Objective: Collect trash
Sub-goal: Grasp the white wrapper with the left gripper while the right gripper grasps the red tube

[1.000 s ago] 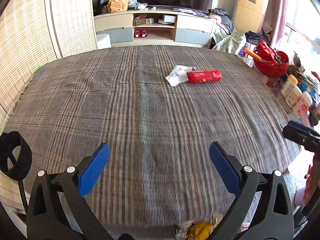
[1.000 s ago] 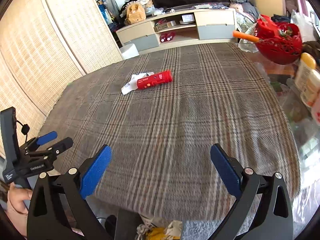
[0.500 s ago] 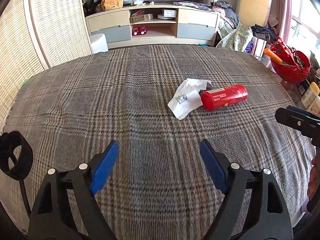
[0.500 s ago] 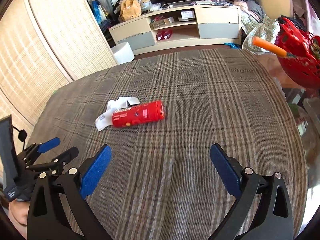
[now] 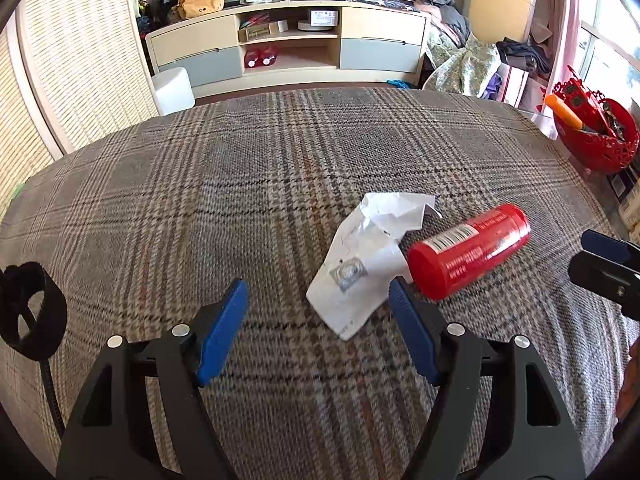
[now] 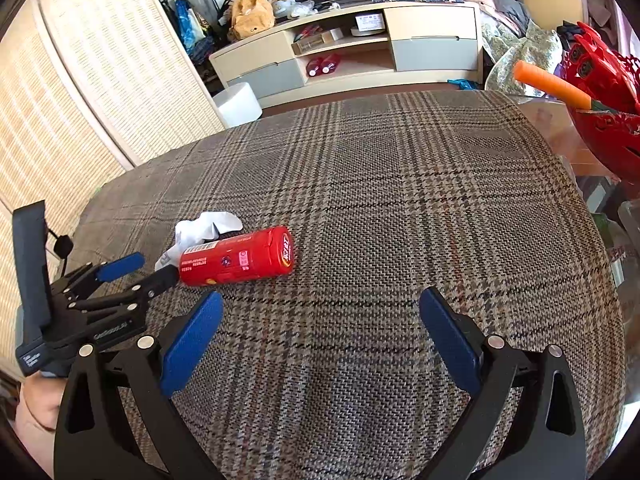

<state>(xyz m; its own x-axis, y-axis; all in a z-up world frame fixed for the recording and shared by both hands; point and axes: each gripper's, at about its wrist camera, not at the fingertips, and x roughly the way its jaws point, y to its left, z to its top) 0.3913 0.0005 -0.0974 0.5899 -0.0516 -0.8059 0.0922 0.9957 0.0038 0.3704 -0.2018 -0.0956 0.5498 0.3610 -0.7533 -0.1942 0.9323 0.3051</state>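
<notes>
- The left gripper (image 5: 318,308) hung over a coarse woven plaid cover (image 5: 248,184) in brown and grey; its flat blue pads (image 5: 222,332) had just been closing in but stood apart, pressing on nothing.
- Between and just ahead of those pads lay the near corner of a crumpled white paper (image 5: 360,264), thin and creased, with a small silvery patch on it; the right-hand pad's tip overlapped the paper's edge in the view, contact unclear.
- Just right of the paper lay a smooth red cylindrical can (image 5: 468,254) on its side, printed in white with a barcode, its near end touching the paper.
- The right gripper (image 6: 320,328) was released, jaws spread wide over bare weave, with the can (image 6: 236,260) ahead and to its left and the paper (image 6: 200,232) behind the can.
- The left gripper (image 6: 132,272) showed at the right wrist view's left edge, its tip next to the can's end.
- Ahead of both, the cover ran open and uncluttered to its rounded far edge.
- Off the right edge stood a glossy red pierced basket (image 5: 596,136) with an orange handle.
- Beyond were a white round stool (image 5: 174,88) and a low cream-and-grey cabinet (image 5: 288,52).
</notes>
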